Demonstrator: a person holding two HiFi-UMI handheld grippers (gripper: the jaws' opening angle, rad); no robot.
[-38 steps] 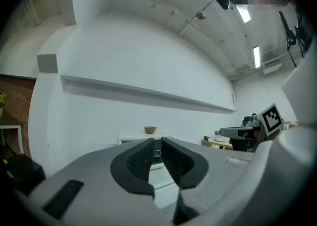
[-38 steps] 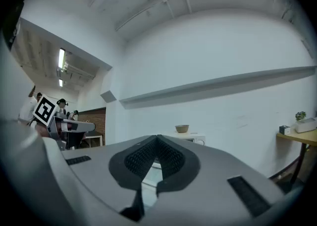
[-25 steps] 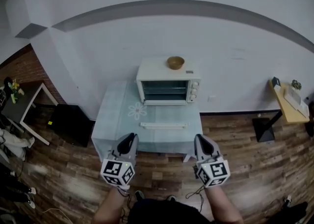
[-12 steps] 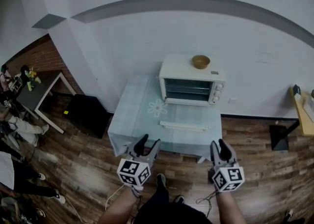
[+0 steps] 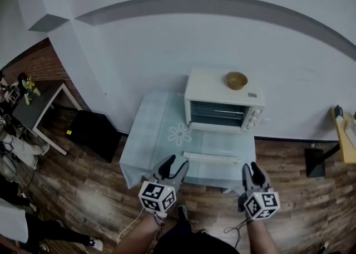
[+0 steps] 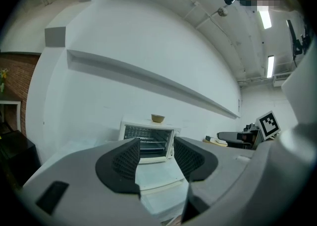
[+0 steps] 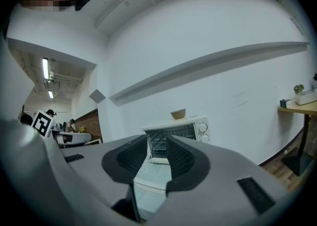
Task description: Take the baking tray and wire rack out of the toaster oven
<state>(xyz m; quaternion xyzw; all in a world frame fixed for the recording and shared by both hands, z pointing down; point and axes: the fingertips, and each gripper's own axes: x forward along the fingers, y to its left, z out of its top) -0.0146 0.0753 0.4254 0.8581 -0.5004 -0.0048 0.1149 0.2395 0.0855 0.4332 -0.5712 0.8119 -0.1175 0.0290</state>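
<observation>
The left gripper [image 5: 176, 164] and right gripper [image 5: 251, 167] have just opened their jaws, with nothing between them. Straight ahead of both lies open floor [image 5: 100, 191] up to the near edge of the worktop [image 5: 150, 141]. Past that edge the door [image 5: 214, 142] of the toaster oven [image 5: 222, 98] lies dropped flat, its handle [image 5: 212, 157] nearest the jaws, leaving the oven mouth open behind it. Ahead and left of the left jaws the worktop is bare. A bowl [image 5: 236, 80] sits on the oven's top.
</observation>
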